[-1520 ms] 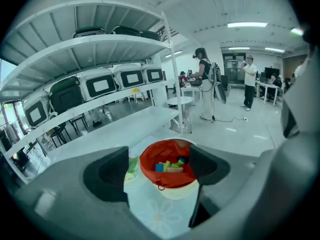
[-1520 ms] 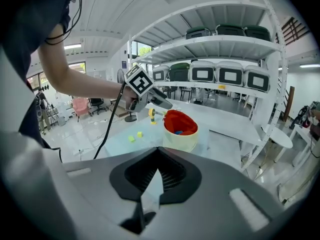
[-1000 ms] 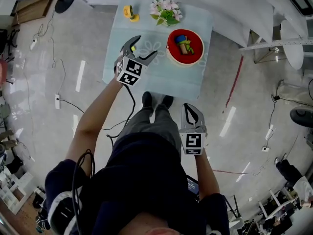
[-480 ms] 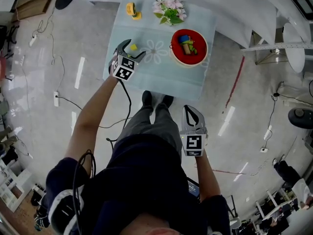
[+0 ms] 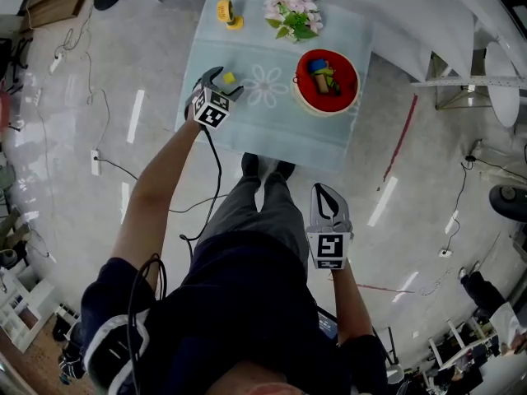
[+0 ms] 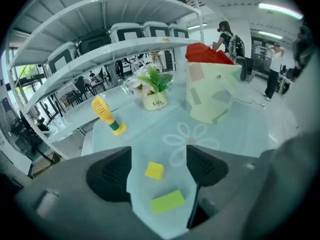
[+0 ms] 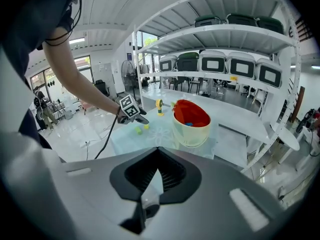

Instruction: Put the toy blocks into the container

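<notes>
From the yellow block (image 5: 229, 78), the cloth (image 5: 272, 126) lies bare all the way to the bucket (image 5: 344, 85) at three o'clock, with the flower pot (image 5: 290, 16) at one o'clock and the small fan (image 5: 226, 12) at twelve standing clear of that lane.

head view: green block (image 6: 167, 201) doesn't show, it sits under the left gripper (image 5: 228, 81), whose jaws are closing with it and the yellow block (image 6: 154, 171) between them, untouched. container (image 5: 344, 71) contents too small to count there. left gripper view: container's inside hidden behind its wall, lower right blocked by the gripper's body. right gripper view: both blocks are specks, only a blue bit (image 7: 188, 124) shows in the container.
</notes>
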### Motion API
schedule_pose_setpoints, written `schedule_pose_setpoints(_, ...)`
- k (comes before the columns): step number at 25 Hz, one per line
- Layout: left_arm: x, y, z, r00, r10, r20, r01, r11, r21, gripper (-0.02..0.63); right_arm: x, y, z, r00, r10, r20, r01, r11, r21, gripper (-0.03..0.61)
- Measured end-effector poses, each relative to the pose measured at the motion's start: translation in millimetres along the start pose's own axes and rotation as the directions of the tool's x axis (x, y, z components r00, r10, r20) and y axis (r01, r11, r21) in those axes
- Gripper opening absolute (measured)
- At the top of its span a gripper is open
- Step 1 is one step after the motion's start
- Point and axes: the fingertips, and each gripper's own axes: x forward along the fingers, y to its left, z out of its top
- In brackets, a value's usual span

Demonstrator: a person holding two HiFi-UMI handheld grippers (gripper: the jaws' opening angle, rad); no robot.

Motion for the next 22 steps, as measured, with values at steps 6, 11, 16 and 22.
schedule_pose_setpoints(6,19.5,2.2,-25.0,0.999,-0.017,-0.052,0.018,1.0,0.018,0.347,4.6,1.4,-5.6,1.0,0.001,-0.019,-0.001,1.0,0.01,-0.002)
schedule_pose_setpoints(11,35.5,5.7,-39.1,0.996,-0.025,-0.09,0.027,0.999,0.028,0.324,10.1,-0.1,-10.8,0.999,0.001,-0.038,0.0,1.0,0.016,-0.002)
schedule_pose_setpoints(16,49.3,10.0,-50.2,0.991,-0.033,-0.127,0.037,0.999,0.031,0.306,15.0,-0.8,-13.4,0.999,0.004,-0.051,-0.003,1.0,0.025,-0.002)
schedule_pose_setpoints(22,58.1,8.4,-56.9,0.987,-0.055,-0.149,0.061,0.997,0.039,0.257,18.8,-2.7,-15.6,0.998,0.003,-0.062,-0.001,1.0,0.03,-0.002)
